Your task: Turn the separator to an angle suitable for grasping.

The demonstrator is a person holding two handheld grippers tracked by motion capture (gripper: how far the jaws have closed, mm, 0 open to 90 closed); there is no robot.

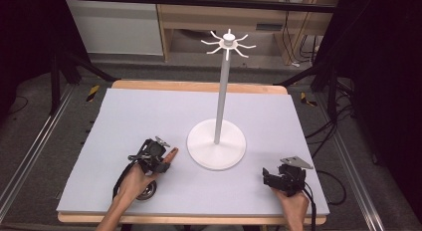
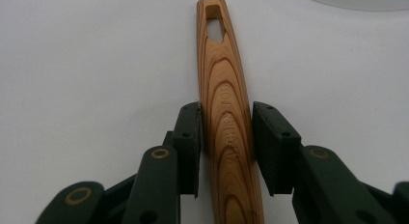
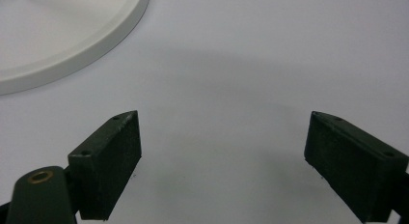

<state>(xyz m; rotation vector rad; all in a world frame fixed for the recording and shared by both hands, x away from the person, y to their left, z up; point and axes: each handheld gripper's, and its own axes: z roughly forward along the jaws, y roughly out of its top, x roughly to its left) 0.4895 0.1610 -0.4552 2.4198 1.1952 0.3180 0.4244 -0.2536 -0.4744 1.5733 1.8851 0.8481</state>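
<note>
left gripper sits low over the pale grey counter at the person's left, its two black jaws drawn in against the sides of a wooden utensil handle. in the left gripper view the handle runs straight up between the jaws, grain showing, faint lettering along its length, and a hanging hole cut through the far tip. the jaws press the handle around its middle and leave the holed end free, which seems a sensible grip if that hole is meant to slip over a hook. in the high view the handle tip pokes out beyond the gripper toward the white stand, and a round metallic part of the utensil lies by the person's left hand near the counter's front edge; whether the utensil is lifted or resting flat cannot be told. the stand rises from a wide round base at the counter's centre, a thin pole topped by a ring of curved hooks, well above the utensil. right gripper rests at the person's right, beside the base but apart from it, jaws spread wide and holding nothing, seemingly kept back as a spare hand that could steady the stand if needed.
</note>
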